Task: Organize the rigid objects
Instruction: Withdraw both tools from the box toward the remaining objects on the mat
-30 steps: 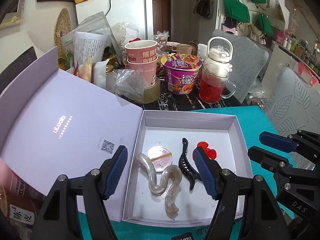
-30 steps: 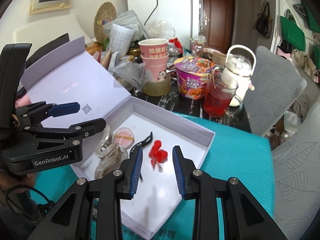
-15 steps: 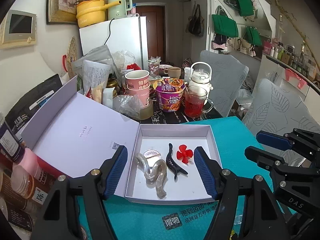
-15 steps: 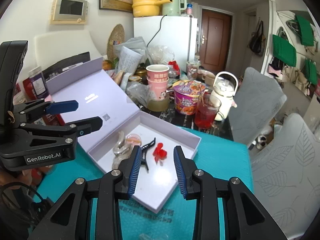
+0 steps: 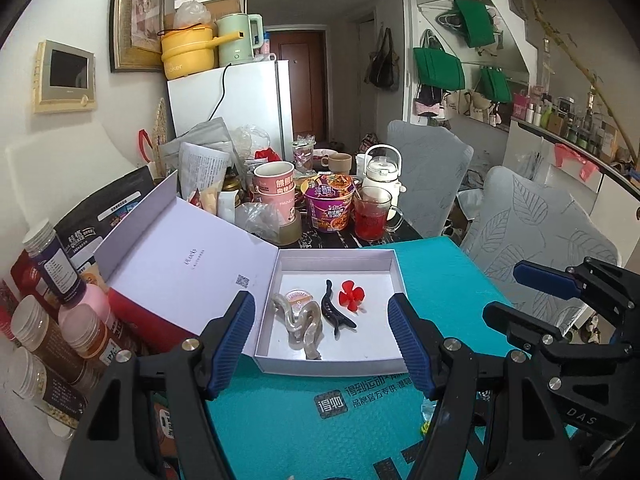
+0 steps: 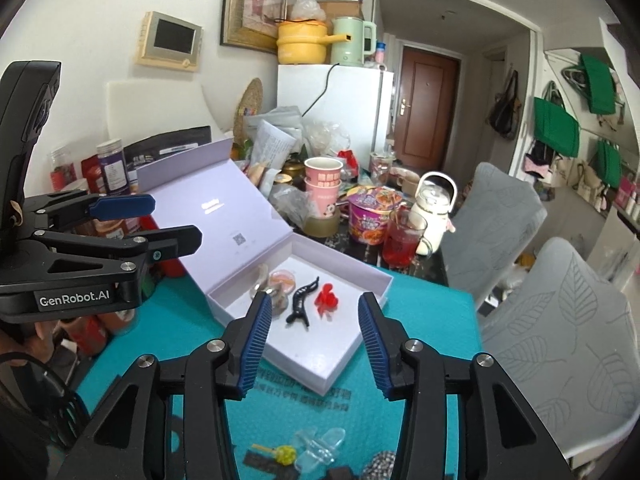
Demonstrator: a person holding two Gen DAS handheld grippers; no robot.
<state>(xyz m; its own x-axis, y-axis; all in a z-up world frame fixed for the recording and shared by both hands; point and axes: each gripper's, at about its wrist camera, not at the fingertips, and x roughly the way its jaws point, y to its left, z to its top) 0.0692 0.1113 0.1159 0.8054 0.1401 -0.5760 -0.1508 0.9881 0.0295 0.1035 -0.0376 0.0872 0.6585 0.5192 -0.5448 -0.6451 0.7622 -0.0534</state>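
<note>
Both grippers hang above the teal foam mat (image 5: 304,408), nothing in either; the left gripper (image 5: 322,344) has its blue-padded fingers spread wide, framing the shallow white cardboard box (image 5: 394,276); the right gripper (image 6: 314,344) is parted wide too, empty. Inside the box, lined up left to right: a clear wavy plastic hair clip (image 5: 304,326) beside a small round pink-lidded tin (image 5: 298,298), a black claw clip (image 5: 334,314), a red flower-shaped clip (image 5: 351,296); the box's lavender lid (image 5: 188,264) stands open at the left, a QR code printed on it. Writing on show: "GenRobot.AI" on the left gripper's body in the right view, "DAS" on the right gripper's body in the left view; Chinese print on the mat's near edge. In the right view, near the bottom, a clear plastic clip (image 6: 318,446) and a yellow pom-pom pin (image 6: 280,454) lie loose on the mat.
</note>
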